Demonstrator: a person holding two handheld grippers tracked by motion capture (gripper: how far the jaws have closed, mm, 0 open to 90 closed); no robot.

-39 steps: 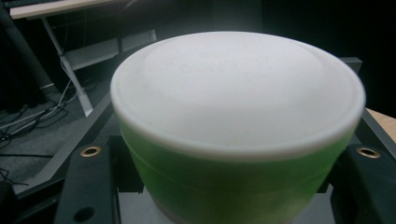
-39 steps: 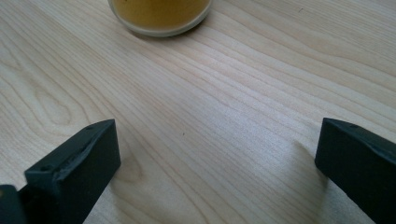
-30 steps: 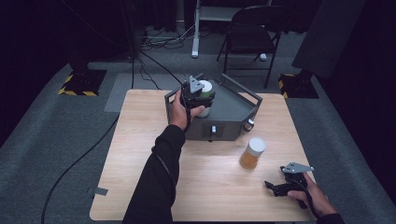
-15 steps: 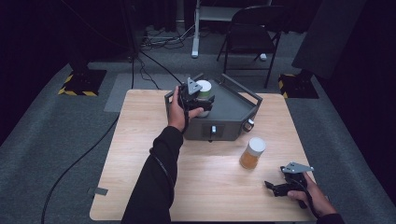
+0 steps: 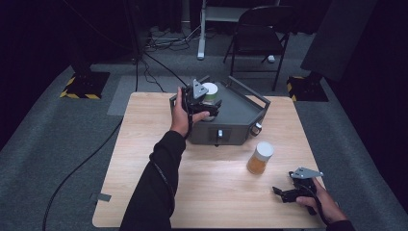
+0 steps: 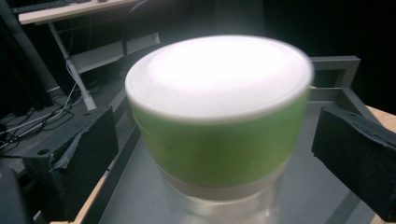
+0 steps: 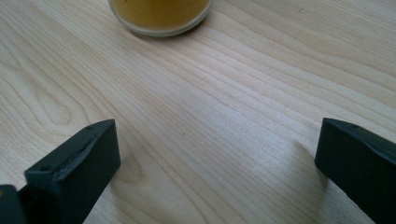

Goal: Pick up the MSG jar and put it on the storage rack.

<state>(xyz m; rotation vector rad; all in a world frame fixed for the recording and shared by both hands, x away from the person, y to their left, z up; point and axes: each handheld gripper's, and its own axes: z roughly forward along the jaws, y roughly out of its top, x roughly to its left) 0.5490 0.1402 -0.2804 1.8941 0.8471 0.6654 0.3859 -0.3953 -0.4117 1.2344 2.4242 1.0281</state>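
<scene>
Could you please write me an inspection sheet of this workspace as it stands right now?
Surface: light wooden table, bare wood around the items.
Job's things: green jar with a white lid standing in the dark grey metal tray at the table's far side; amber jar with a white lid upright on the wood, nearer the person.
Clutter: nothing seen.
Grippers: left gripper at the green jar, jaws open on either side, gaps visible; right gripper low over the table near the amber jar, jaws open, holding nothing.
Cables: black cable running across the grey floor left of the table; more cables beyond it.
Surroundings: folding chair, yellow-black striped stand base, dark backdrop.
</scene>
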